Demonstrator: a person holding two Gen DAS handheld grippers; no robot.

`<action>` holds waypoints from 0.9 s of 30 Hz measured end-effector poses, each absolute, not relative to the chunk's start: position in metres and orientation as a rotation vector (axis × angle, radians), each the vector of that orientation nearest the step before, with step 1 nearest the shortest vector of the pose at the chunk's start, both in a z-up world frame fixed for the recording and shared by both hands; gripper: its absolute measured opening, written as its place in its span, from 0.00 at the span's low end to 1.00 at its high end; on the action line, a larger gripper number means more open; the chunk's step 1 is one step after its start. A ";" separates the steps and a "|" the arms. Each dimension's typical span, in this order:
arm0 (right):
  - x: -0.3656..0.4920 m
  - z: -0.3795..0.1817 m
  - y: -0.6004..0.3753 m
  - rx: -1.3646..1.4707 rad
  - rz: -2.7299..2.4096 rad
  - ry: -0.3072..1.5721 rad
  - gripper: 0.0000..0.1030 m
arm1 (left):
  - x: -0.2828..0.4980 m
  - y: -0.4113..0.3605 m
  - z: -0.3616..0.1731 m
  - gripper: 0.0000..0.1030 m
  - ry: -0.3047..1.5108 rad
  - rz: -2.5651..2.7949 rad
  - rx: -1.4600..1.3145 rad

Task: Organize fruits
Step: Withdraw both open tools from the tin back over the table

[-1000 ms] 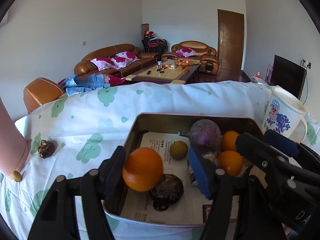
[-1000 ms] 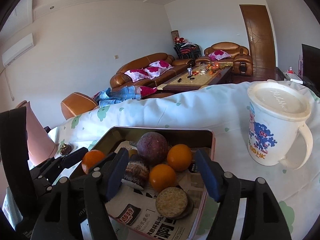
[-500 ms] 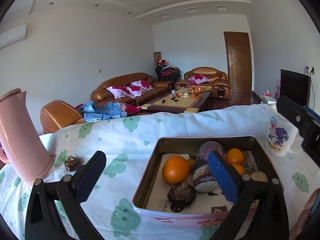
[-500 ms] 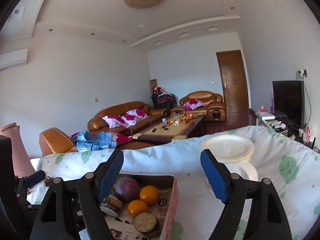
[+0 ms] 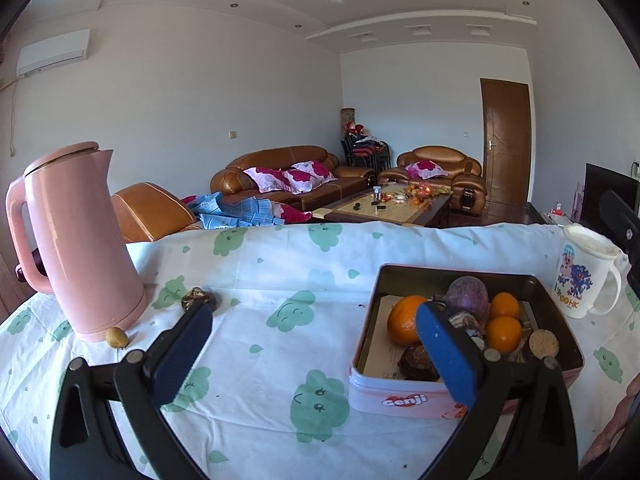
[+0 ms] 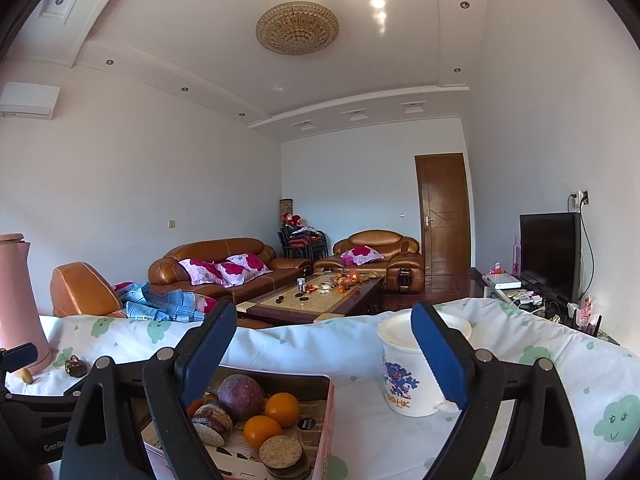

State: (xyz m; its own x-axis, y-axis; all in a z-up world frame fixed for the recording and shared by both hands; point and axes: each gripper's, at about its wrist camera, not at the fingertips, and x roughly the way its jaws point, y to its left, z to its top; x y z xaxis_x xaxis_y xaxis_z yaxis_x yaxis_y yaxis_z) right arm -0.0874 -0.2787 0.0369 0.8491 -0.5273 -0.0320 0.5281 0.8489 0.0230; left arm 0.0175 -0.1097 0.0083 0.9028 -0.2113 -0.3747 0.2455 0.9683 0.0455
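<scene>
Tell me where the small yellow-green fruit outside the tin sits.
In the left wrist view, the small yellow-green fruit lies on the tablecloth against the pink kettle base, far left.

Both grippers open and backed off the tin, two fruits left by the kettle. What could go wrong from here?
1. The small yellow-green fruit touches the pink kettle; the left gripper reaching in may bump the kettle.
2. The dark fruit looks round and might roll when nudged.
3. The tin is already crowded, so additions may roll out.

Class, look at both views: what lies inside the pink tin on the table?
Inside the tin: a large orange, two smaller oranges, a purple passion fruit, dark wrinkled fruits and printed paper lining. The fruit covers most of the lining.
</scene>
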 end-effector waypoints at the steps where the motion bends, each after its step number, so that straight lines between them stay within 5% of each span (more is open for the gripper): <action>1: -0.088 0.037 -0.279 0.032 -0.563 0.022 0.87 | 0.017 -0.107 0.008 1.00 0.379 -0.233 0.089; 27: -0.081 0.027 -0.244 0.238 -0.537 0.099 0.89 | 0.035 -0.030 0.006 1.00 0.371 -0.120 0.173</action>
